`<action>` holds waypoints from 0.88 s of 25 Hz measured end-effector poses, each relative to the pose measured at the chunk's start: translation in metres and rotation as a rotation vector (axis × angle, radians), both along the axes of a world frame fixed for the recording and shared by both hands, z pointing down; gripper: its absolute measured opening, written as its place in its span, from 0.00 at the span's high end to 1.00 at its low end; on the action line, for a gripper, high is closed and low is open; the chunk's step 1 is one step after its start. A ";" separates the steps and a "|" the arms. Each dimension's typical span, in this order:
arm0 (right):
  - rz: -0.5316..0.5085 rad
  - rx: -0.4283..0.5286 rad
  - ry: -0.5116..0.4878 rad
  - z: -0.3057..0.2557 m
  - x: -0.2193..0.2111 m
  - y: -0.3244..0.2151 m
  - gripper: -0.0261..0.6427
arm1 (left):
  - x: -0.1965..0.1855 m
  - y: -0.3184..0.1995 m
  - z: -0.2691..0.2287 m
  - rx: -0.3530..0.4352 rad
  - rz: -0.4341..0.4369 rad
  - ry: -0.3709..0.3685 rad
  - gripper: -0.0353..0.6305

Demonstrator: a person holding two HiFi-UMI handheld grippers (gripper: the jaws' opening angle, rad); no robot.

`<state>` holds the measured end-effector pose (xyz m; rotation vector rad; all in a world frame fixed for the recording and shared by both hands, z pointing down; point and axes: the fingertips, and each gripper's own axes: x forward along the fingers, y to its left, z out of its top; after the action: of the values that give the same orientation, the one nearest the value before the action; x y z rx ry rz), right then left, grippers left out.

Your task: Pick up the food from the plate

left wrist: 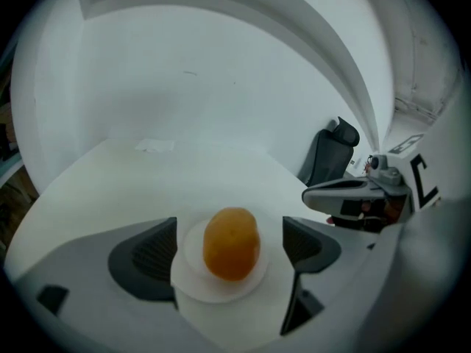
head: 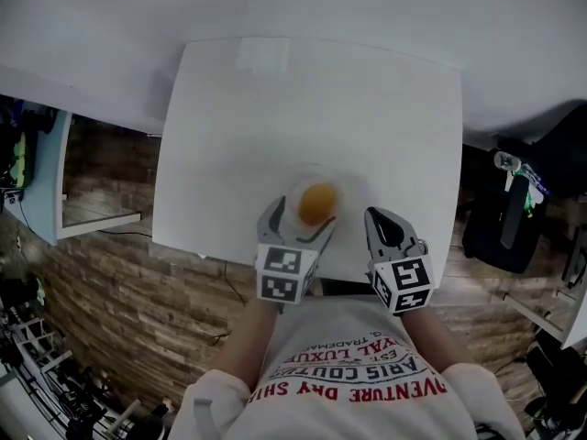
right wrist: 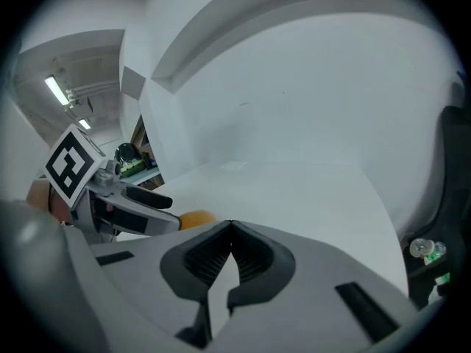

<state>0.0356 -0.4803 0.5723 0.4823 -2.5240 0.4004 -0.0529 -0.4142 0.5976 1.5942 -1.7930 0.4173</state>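
Orange food [left wrist: 231, 243] sits on a white plate [left wrist: 221, 294] on the bench [head: 321, 108]. The left gripper [left wrist: 229, 234] has its fingers wide either side of the food, not touching it. The right gripper [right wrist: 229, 230] is closed and empty.

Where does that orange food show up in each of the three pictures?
Head view: food at centre, beside the left gripper.
Left gripper view: food low centre, between open jaws.
Right gripper view: food, a sliver left of middle.
Shared landmark: the white table.
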 end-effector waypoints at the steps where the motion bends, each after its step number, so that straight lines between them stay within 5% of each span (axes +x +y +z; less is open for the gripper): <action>1: -0.008 -0.006 0.011 0.005 0.000 0.001 0.94 | 0.000 -0.001 0.005 -0.012 -0.004 0.015 0.30; 4: -0.014 -0.028 0.033 0.017 0.000 0.002 0.94 | 0.001 -0.009 0.018 -0.041 0.000 0.058 0.30; 16: 0.015 -0.012 0.042 0.025 -0.002 -0.018 0.94 | 0.004 -0.028 0.060 -0.140 0.031 0.044 0.30; 22: 0.016 -0.017 0.052 0.027 0.000 -0.018 0.94 | 0.002 -0.028 0.062 -0.158 0.036 0.012 0.40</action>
<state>0.0356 -0.4979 0.5995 0.5006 -2.4663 0.4107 -0.0506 -0.4427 0.6593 1.5176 -1.6805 0.5517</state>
